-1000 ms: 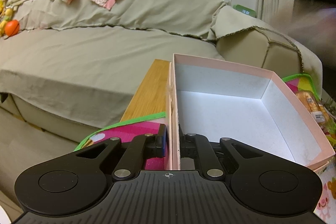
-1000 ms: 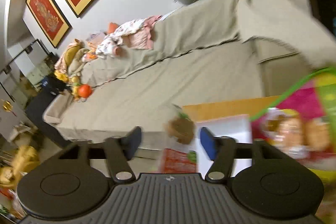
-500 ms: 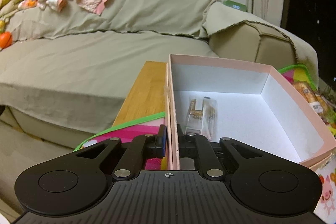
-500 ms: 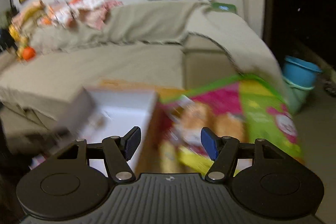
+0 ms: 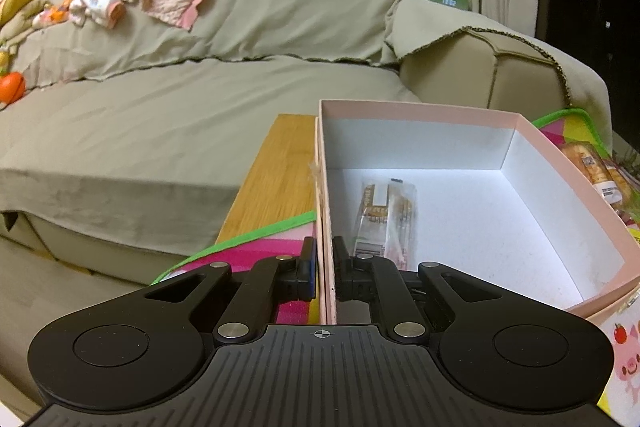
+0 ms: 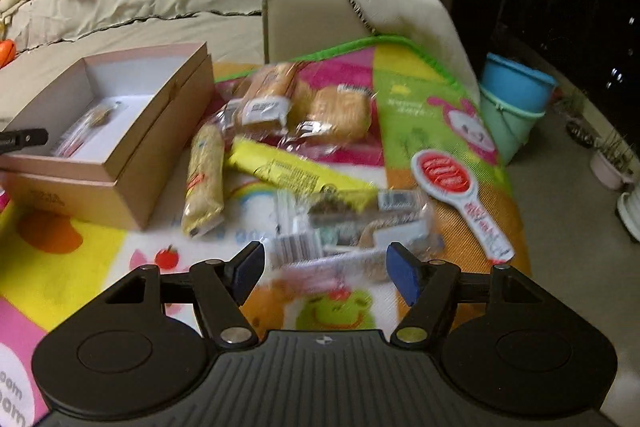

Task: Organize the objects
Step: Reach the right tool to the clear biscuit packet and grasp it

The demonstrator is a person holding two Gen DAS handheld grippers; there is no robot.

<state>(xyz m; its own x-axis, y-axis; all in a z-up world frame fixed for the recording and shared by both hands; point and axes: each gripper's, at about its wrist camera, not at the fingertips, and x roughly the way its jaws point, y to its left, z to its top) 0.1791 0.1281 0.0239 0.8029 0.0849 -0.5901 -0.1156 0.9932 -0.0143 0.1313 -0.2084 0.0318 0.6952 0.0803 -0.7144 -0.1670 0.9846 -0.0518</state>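
Clamping the pink box [image 5: 420, 111] wall, left gripper [image 5: 324, 267]; right gripper [image 6: 324, 269] fingers opening above a wrapped snack [image 6: 352, 223]

A: What does my left gripper [image 5: 324, 263] look like from here?

B: I see a ribbed black housing, round caps at either side, silver screws on black linkages, a small crosshair mark in the middle.

A: And my right gripper [image 6: 324, 273]?

B: Same black body, with blue pads [image 6: 402, 277] on the fingers.
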